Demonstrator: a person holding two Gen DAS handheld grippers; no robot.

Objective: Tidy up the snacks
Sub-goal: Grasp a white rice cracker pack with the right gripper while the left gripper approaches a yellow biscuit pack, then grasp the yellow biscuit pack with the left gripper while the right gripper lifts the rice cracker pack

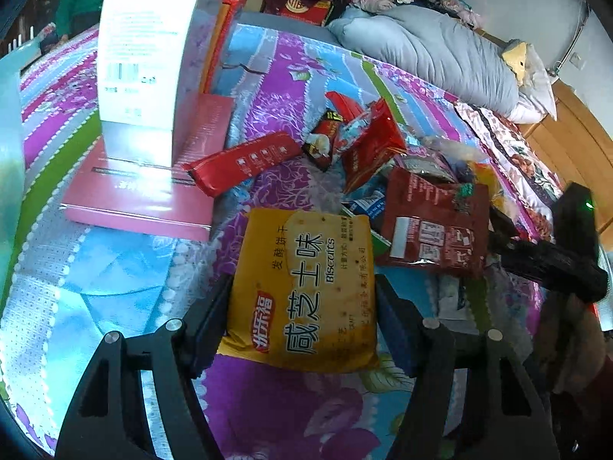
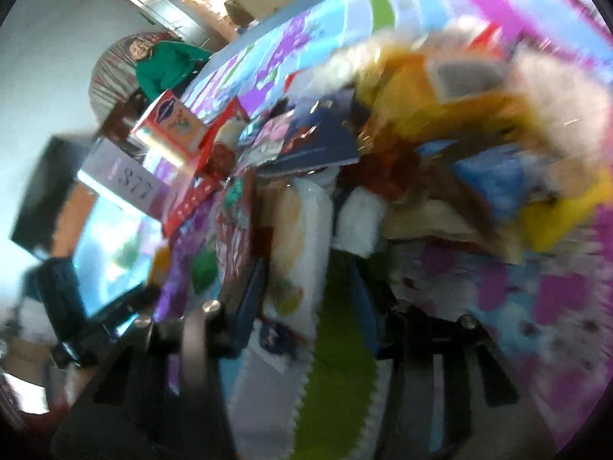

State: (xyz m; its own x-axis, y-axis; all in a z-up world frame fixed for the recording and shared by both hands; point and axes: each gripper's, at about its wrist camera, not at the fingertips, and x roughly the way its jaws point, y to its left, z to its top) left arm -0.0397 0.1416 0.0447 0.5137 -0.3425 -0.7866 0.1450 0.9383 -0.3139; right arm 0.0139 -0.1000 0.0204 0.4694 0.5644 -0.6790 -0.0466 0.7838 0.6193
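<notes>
A yellow biscuit packet (image 1: 306,291) sits between the fingers of my left gripper (image 1: 302,318), whose pads press on its two long sides. Beyond it lie a dark red packet (image 1: 433,226), a long red bar packet (image 1: 245,161) and several more red snack packets (image 1: 364,142) on the flowered bedsheet (image 1: 115,268). The right wrist view is badly blurred. There my right gripper (image 2: 310,306) stands over a white packet (image 2: 299,253) that lies between its fingers, with green sheet showing beside the right finger. A heap of mixed snack packets (image 2: 440,115) lies just ahead of it.
A tall white box (image 1: 145,46) stands on a flat pink box (image 1: 145,191) at the left. A grey quilt (image 1: 429,53) and clothes lie at the far side of the bed. The other gripper's black body (image 1: 555,257) reaches in from the right. A person in green (image 2: 164,65) sits beyond the bed.
</notes>
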